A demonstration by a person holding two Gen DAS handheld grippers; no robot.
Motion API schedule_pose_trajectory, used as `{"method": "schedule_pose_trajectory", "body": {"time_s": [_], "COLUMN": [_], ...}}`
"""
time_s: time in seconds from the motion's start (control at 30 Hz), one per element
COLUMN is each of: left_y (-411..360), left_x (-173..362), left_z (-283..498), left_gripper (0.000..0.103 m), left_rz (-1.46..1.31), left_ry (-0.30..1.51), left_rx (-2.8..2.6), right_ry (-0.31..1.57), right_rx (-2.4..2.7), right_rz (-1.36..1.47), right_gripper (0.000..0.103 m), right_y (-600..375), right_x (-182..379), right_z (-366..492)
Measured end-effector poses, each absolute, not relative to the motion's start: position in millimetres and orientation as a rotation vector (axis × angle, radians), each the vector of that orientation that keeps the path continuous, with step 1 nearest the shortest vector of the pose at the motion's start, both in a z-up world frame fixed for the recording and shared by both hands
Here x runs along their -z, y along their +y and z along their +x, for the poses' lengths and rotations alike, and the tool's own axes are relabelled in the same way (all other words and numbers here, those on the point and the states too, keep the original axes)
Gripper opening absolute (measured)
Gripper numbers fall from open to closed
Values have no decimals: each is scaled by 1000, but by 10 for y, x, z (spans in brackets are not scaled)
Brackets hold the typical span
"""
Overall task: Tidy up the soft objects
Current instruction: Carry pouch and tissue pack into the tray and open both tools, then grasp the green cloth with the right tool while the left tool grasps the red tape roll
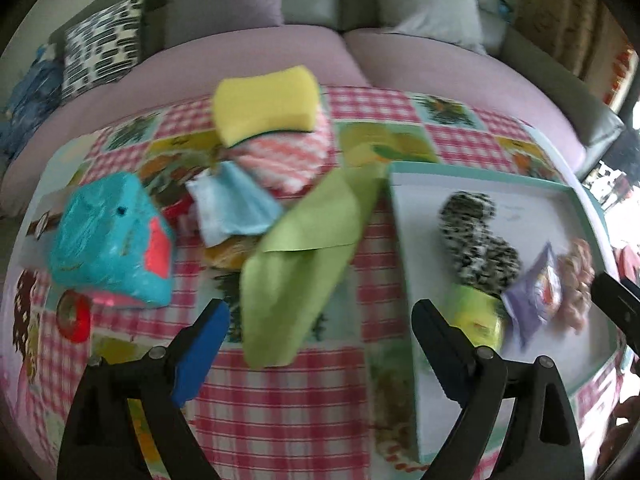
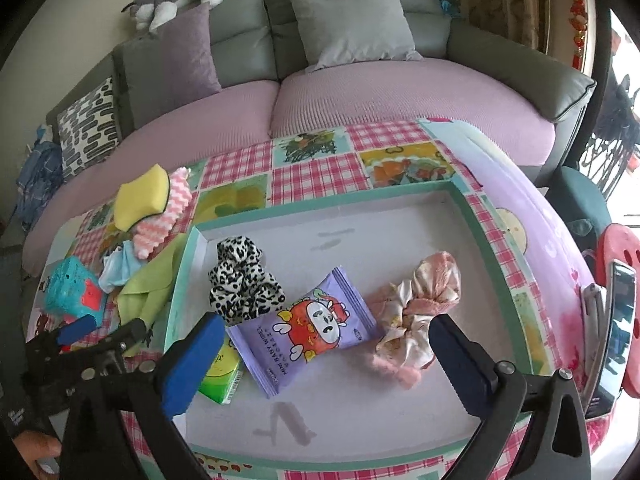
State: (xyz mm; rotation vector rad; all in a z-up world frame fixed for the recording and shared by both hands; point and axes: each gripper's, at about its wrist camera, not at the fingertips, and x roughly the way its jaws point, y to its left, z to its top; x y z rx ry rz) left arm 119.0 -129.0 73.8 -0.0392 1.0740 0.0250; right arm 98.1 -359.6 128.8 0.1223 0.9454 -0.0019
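Observation:
A white tray with a teal rim (image 2: 472, 216) (image 1: 416, 184) holds a leopard-print scrunchie (image 2: 240, 280) (image 1: 476, 240), a purple wipes pack (image 2: 308, 324) (image 1: 532, 292), a pink scrunchie (image 2: 420, 304) (image 1: 576, 280) and a green tissue pack (image 2: 222, 376) (image 1: 480, 312). Left of the tray lie a green cloth (image 1: 296, 256) (image 2: 148, 284), a light blue cloth (image 1: 236, 204), a yellow sponge (image 1: 264, 104) (image 2: 140, 196), a pink striped cloth (image 1: 296, 156) and a turquoise soft toy (image 1: 112, 240) (image 2: 72, 292). My left gripper (image 1: 320, 320) is open over the green cloth. My right gripper (image 2: 324, 340) is open above the wipes pack.
A red tape roll (image 1: 74, 316) lies at the table's left edge. A sofa (image 2: 360, 92) with cushions stands behind the table. A phone on a stand (image 2: 616, 320) is at the right edge. The patterned tablecloth (image 1: 280, 400) covers the table.

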Motion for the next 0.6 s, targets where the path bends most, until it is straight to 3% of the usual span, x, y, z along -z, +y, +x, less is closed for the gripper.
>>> {"method": "schedule_pose_trajectory", "body": {"time_s": [0.6], "left_y": [-337], "left_x": [-956], "left_z": [1006], "left_gripper": [93], "left_rz": [-150], "left_ry": [975], "left_rx": [-234], "right_ry": [955], "right_rx": [-72], "right_rz": [55], "right_gripper": [103], "right_y": [-3101], "right_x": [-1270], "right_z": [1007]}}
